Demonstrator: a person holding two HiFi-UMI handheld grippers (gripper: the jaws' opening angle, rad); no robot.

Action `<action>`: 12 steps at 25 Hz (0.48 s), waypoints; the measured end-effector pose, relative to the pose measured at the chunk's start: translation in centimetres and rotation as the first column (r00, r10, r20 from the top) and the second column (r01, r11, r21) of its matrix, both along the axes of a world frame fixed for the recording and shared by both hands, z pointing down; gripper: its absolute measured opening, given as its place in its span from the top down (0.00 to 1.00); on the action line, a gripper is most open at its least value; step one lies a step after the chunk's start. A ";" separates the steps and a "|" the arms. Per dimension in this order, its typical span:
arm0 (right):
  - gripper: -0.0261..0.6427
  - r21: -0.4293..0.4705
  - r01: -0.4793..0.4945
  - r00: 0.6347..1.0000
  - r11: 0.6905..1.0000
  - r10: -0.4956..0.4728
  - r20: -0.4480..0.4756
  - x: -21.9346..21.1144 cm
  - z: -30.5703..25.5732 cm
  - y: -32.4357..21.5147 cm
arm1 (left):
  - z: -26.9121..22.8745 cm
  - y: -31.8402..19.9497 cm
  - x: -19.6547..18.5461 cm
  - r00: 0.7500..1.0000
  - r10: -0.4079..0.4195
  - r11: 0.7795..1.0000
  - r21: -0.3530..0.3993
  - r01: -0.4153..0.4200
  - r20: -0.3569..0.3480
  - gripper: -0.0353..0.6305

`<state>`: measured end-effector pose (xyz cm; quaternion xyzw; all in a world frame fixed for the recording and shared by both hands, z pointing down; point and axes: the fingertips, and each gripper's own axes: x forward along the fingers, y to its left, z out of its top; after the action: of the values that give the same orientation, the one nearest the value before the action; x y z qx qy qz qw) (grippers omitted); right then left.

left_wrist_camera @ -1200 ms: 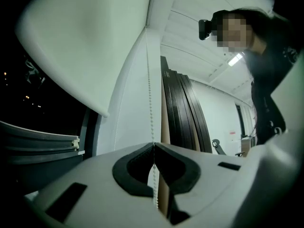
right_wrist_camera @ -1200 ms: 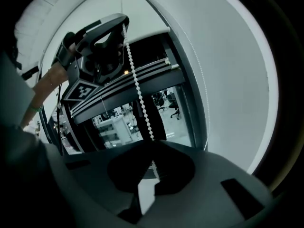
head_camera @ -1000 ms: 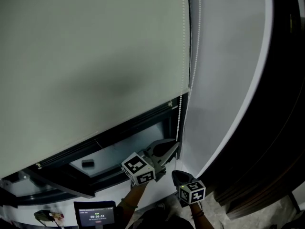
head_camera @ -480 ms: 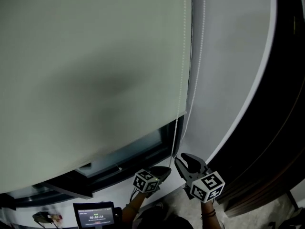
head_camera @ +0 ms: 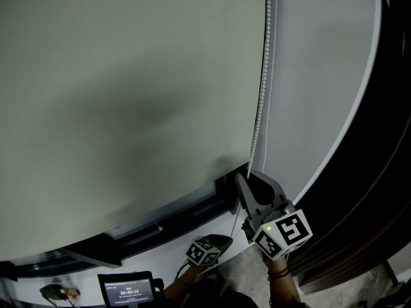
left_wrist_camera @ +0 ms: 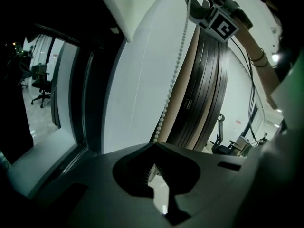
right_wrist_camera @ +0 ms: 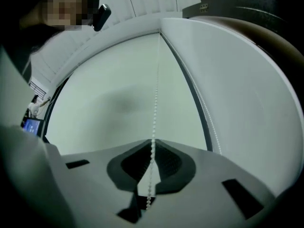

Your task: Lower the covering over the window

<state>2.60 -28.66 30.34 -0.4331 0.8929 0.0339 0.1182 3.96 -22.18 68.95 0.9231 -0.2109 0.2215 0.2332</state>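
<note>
Left gripper (head_camera: 225, 239) grips the chain (head_camera: 260, 108) low down, jaws tight; higher up the chain, right gripper (head_camera: 248, 176) has part-open jaws just closing round it

Dim, flat indoor light. The head view shows a soft grey shadow smudge across the middle of the blind (head_camera: 128, 101), a near-black right edge and no glare. Both gripper views are heavy fisheye with black vignetted corners and a murky, soft close foreground. The bead chain (right_wrist_camera: 155, 103) reads crisp, and the left gripper view is darkest, lit only from its far sides.
</note>
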 end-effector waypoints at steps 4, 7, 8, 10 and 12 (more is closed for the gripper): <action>0.94 -0.029 -0.005 0.998 1.000 0.007 0.064 0.5 1.1 -0.4 | 0.7 0.5 -0.5 0.999 0.001 1.000 -0.026 0.000 0.032 0.94; 0.94 -0.066 0.016 0.985 0.998 -0.005 0.170 1.4 2.5 -0.4 | 1.5 1.3 -1.6 0.998 0.008 0.999 -0.037 -0.006 0.067 0.94; 0.94 -0.087 0.030 0.983 0.996 -0.014 0.184 1.4 3.1 -0.4 | 1.2 1.2 -1.9 0.999 -0.006 0.999 -0.034 0.008 0.050 0.94; 0.94 -0.138 0.036 0.989 0.990 -0.015 0.149 1.1 5.5 -0.5 | -0.5 0.4 -2.6 0.998 -0.062 0.998 -0.018 0.062 -0.029 0.94; 0.94 -0.226 0.030 0.994 0.974 -0.006 0.106 0.8 10.0 -0.7 | -3.4 -1.3 -3.3 0.982 -0.131 0.991 0.009 0.134 -0.135 0.94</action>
<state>3.44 -29.31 40.32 -0.4369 0.8874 -0.0920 0.1148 0.68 -23.53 65.57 0.9219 -0.2579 0.1409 0.2526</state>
